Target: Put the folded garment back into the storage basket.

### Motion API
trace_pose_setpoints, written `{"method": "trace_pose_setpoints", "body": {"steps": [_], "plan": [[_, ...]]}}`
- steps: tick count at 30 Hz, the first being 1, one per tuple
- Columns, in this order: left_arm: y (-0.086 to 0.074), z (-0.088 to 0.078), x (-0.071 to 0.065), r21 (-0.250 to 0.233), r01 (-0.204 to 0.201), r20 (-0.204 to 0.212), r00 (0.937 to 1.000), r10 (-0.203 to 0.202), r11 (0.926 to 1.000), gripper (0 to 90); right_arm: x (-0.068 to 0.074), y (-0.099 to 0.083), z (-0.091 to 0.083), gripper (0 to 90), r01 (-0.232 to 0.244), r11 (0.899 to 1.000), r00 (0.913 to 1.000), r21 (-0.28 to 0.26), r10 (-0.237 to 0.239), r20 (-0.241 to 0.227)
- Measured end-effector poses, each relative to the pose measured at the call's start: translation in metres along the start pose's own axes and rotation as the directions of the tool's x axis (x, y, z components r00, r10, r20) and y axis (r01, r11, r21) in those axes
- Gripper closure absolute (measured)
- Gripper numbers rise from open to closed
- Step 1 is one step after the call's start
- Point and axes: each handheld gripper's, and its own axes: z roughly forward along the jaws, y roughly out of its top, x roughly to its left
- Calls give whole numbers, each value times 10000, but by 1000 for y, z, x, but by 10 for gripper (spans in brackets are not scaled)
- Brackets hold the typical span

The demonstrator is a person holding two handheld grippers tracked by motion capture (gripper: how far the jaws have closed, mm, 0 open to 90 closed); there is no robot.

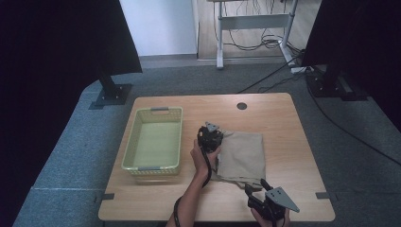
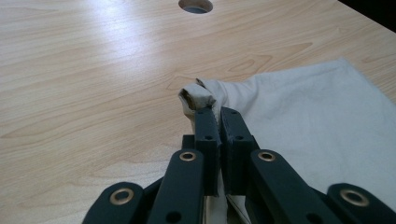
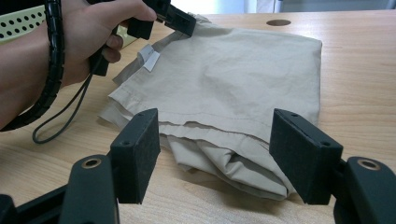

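At the bench's (image 1: 283, 123) centre lies the folded beige cloth (image 1: 243, 156), the green basket (image 1: 153, 139) at its nine o'clock. My left claw (image 2: 215, 114) is clenched on its far-left corner; my right claw (image 3: 212, 154) gapes at six o'clock. It's soft, limp (layers will slide), so I'd pinch the stacked near edge.
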Motion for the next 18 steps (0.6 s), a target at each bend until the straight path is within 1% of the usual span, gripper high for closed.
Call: {"method": "trace_pose_setpoints", "body": {"steps": [9, 10, 17, 18], "plan": [[-1, 1, 0, 51, -4, -24, 10000, 5, 10000, 863, -2, 0, 2, 328, 3, 9999, 10000, 118, -3, 23], [0, 1, 1, 113, -66, -31, 10000, 66, 9999, 862, -4, 0, 4, 327, -29, 9995, 9999, 317, 26, 99], [-1, 2, 1, 154, -45, -32, 10000, 46, 9999, 861, -7, 1, 6, 325, -5, 9980, 9998, 634, -8, 197], [-1, 2, 1, 176, -91, -28, 10000, 91, 9998, 861, -8, 1, 7, 324, 21, 9976, 9998, 691, -36, 216]]}}
